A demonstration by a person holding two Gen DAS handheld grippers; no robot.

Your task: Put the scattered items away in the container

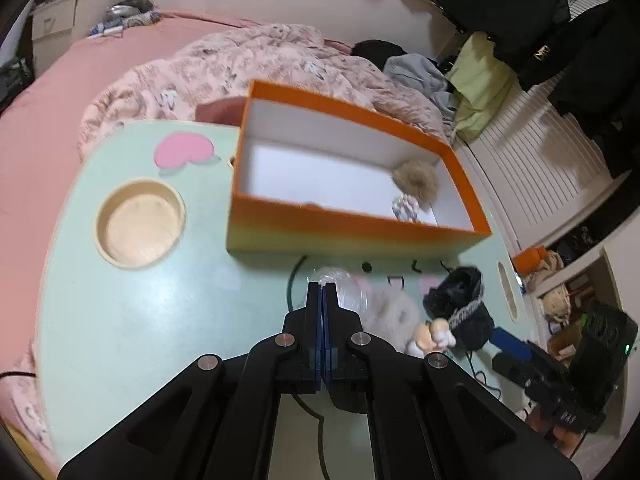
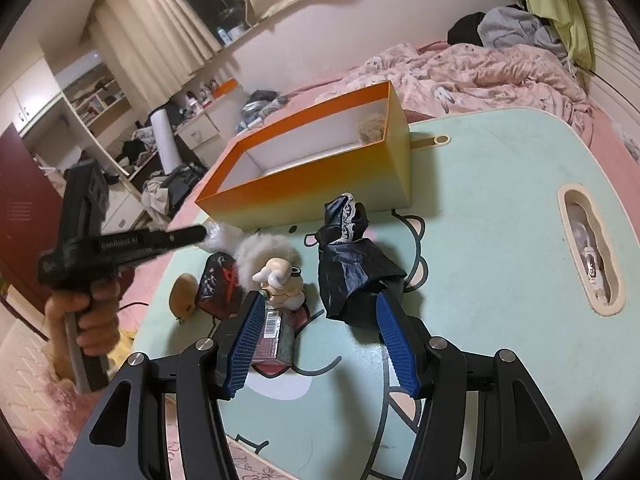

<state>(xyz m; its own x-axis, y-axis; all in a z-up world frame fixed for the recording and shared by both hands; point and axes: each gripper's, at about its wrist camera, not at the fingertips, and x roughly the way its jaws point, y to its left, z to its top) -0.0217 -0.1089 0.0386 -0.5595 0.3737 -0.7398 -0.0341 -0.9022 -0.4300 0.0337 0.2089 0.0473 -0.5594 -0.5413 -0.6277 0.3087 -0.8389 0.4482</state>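
Soft stuff mostly: the black lace-trimmed cloth (image 2: 352, 264) ahead of the spread, empty right gripper (image 2: 320, 340) should bunch easily mid-fold; the left gripper (image 1: 322, 300) is pressed together.

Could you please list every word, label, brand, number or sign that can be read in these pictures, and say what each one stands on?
"GenRobot AI", blurred and only roughly legible: on the side of the left gripper, seen from the right wrist view.
Barcode and small print, too small to read: on the small packet beside the right gripper.
Gold emblem, unreadable: on the black garment hanging at the wall.
Pale markings, too blurred to read: on the black device at the lower right of the left wrist view.
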